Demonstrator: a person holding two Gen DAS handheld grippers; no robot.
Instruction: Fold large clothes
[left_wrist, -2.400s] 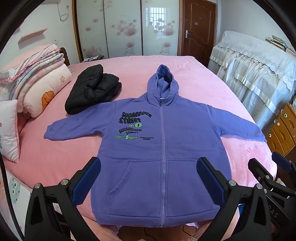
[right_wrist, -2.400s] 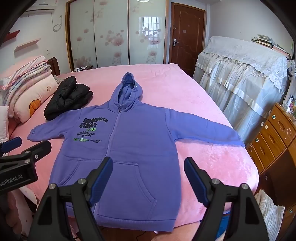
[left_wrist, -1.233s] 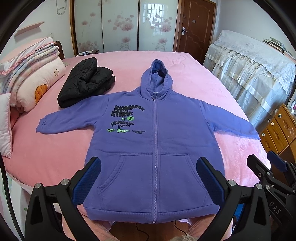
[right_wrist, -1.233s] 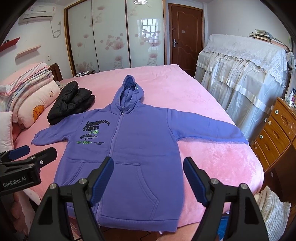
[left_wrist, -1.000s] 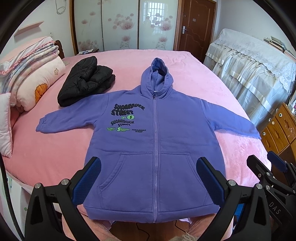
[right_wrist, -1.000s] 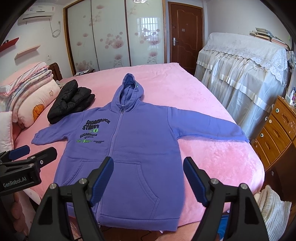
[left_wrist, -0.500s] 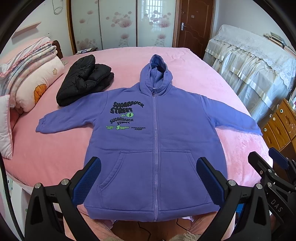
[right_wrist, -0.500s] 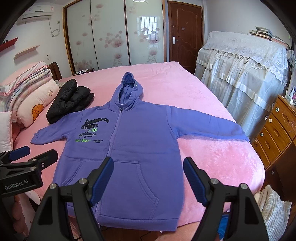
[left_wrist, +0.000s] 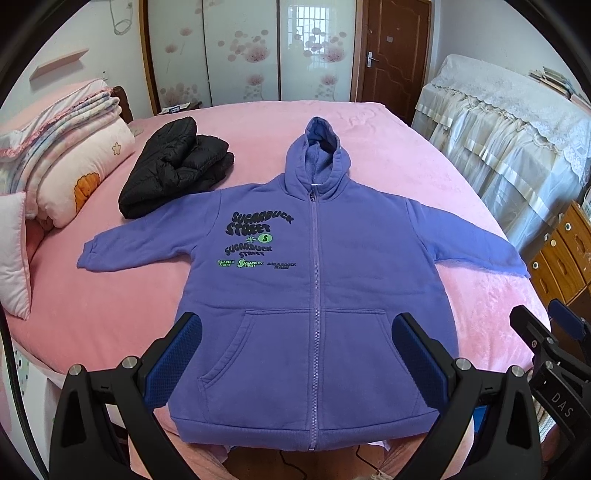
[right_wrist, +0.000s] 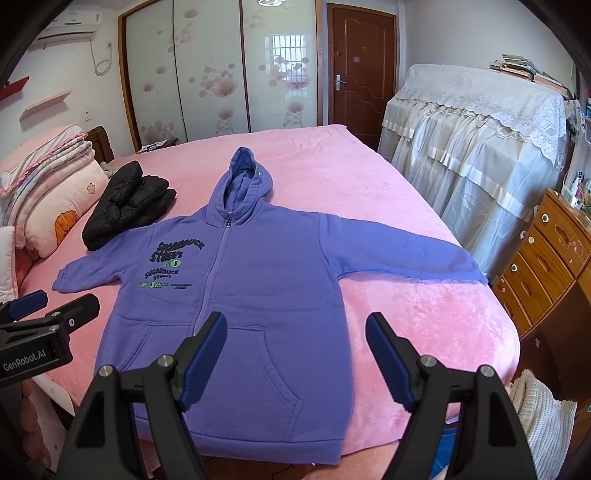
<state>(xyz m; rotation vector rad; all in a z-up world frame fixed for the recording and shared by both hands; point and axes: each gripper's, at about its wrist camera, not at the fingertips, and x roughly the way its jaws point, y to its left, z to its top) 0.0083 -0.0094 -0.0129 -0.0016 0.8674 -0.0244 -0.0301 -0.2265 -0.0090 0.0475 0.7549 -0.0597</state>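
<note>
So far nothing folded: purple zip hoodie (left_wrist: 314, 295) lying flat, sleeves spread, frame centre on pink bed (left_wrist: 110, 317). You are holding left gripper (left_wrist: 295, 354) and right gripper (right_wrist: 295, 354) jaws apart, empty, hovering at hem. All folds remaining.

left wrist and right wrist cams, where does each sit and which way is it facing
Left wrist: sits on the left hand-held gripper at the bed's foot, faces the purple hoodie head-on; own open fingers show, the other gripper at right.
Right wrist: sits on the right hand-held gripper, further right, faces the hoodie's right half; own open fingers show.
Shared: hoodie, black jacket, pink bed.
</note>
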